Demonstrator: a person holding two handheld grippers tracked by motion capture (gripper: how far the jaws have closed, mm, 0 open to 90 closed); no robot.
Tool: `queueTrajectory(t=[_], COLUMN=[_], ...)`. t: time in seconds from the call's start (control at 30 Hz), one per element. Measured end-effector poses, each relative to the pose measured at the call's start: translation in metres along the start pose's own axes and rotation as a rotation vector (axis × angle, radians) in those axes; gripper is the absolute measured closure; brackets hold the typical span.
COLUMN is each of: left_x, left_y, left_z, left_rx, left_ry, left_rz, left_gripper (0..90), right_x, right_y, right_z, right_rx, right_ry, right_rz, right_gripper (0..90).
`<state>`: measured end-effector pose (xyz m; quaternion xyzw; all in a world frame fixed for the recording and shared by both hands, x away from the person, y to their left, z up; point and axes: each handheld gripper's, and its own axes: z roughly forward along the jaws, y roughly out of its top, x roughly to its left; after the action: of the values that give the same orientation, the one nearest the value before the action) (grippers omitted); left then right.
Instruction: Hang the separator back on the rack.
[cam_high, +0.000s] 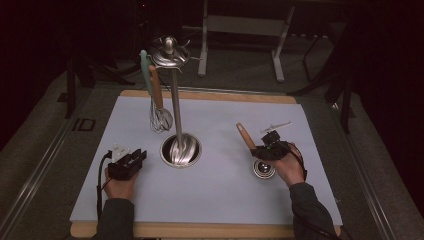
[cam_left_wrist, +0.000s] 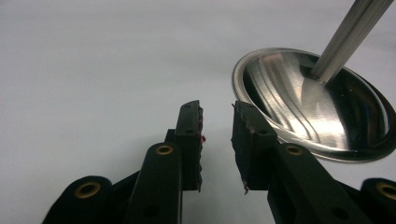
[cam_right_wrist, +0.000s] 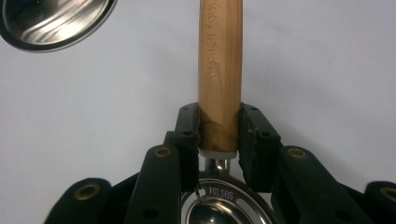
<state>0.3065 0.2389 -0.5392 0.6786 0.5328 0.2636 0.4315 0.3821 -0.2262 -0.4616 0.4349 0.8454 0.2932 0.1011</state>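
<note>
The right tongs (cam_right_wrist: 219, 135) grip a wooden-handled strainer (cam_right_wrist: 219, 65) low near the desk's (cam_high: 300, 200) right edge. The left tongs (cam_left_wrist: 217, 135) rest open, empty, beside the utensil stand's base (cam_left_wrist: 322, 112). Gripped at the handle's foot, the strainer could pivot and slip when lifted.

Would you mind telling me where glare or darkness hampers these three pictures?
High view: dark surroundings, lit white mat. Left gripper view: bright reflections streak the steel stand base; mat washed out. Right gripper view: wooden handle sharp, its steel head glinting.
</note>
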Motion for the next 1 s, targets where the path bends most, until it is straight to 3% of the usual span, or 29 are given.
queueTrajectory(t=[0.3, 1.0], left_x=[0.0, 0.0], left_y=[0.0, 0.0], left_z=[0.0, 0.0], left_rx=[0.001, 0.001], left_ry=[0.0, 0.0], left_rz=[0.002, 0.002], left_gripper=[72.6, 72.7], right_x=[0.005, 0.026], right_y=[0.0, 0.006], right_z=[-0.005, -0.018], right_rx=[-0.027, -0.127], right_ry=[0.029, 0.117], right_rz=[0.007, -0.056], right_gripper=[71.1, 71.1])
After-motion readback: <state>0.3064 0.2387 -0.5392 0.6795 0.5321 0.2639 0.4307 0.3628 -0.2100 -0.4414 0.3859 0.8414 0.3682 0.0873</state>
